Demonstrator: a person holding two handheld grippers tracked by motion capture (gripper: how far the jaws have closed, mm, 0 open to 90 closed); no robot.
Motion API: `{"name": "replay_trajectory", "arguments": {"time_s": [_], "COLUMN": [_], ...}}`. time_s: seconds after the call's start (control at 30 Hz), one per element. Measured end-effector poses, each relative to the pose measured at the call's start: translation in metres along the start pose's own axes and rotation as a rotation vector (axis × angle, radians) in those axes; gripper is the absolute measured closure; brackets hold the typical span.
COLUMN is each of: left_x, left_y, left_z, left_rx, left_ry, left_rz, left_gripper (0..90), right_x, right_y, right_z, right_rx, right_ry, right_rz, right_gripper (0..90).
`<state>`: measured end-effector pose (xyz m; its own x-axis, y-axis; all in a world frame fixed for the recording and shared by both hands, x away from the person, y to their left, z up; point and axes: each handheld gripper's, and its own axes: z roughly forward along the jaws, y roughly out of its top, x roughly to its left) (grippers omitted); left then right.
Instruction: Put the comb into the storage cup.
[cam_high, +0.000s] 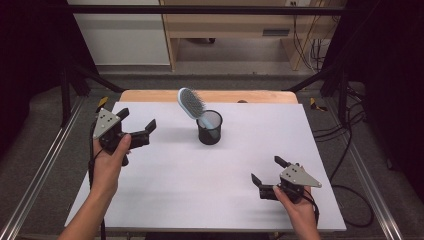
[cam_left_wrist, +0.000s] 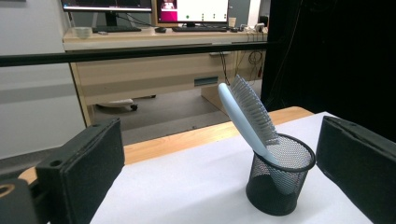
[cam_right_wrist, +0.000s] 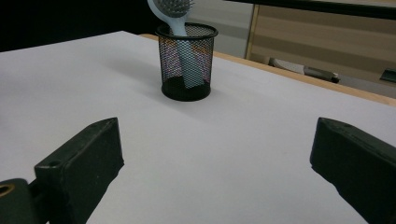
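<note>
blue hairbrush (cam_high: 191, 103) tilted in mesh cup (cam_high: 209, 131)

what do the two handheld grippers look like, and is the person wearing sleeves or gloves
Both the left gripper and the right gripper are black, each with two blocky, flat-faced jaws and a grey three-cornered plate on top dotted with small holes. A dark cable trails back from each along the forearm. The hands gripping them wear no gloves, and the forearms carry no sleeves.

I see my left hand-held gripper (cam_high: 136, 123) and right hand-held gripper (cam_high: 266, 170) are matte black with padded block jaws, each topped by a grey triangular plate dotted with screws; black cables trail behind, forearms unsleeved.
</note>
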<state>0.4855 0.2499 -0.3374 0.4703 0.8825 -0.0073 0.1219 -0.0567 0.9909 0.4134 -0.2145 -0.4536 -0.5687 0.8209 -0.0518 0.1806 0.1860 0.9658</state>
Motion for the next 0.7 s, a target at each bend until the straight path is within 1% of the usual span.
{"name": "replay_trajectory", "arguments": {"time_s": [0.33,0.4,0.53,0.57,0.63,0.7], "left_x": [0.004,0.005,0.007,0.008,0.01,0.012], "left_y": [0.011,0.011,0.012,0.013,0.016,0.019], "left_z": [-0.008,-0.011,-0.016,-0.018,-0.022,-0.026], "left_rx": [-0.033,-0.038,-0.046,-0.048,-0.05,-0.056], "left_ry": [0.0,0.002,0.005,0.008,0.013,0.02], "left_rz": [0.013,0.01,0.025,0.035,0.037,0.04], "left_gripper": [1.1,1.0,1.0,1.0,1.0,1.0], "right_x": [0.0,-0.001,-0.001,-0.001,-0.001,-0.002], "right_y": [0.0,0.0,0.0,0.0,0.0,-0.001], "right_z": [-0.001,-0.001,-0.002,-0.002,-0.002,-0.002], "right_rx": [-0.002,-0.002,-0.029,-0.031,-0.035,-0.043], "right_ry": [0.001,-0.001,-0.016,-0.018,-0.018,-0.034], "right_rz": [0.004,0.002,-0.001,-0.003,-0.004,-0.01], "right_gripper": [2.6,2.7,2.4,2.4,2.5,2.4]}}
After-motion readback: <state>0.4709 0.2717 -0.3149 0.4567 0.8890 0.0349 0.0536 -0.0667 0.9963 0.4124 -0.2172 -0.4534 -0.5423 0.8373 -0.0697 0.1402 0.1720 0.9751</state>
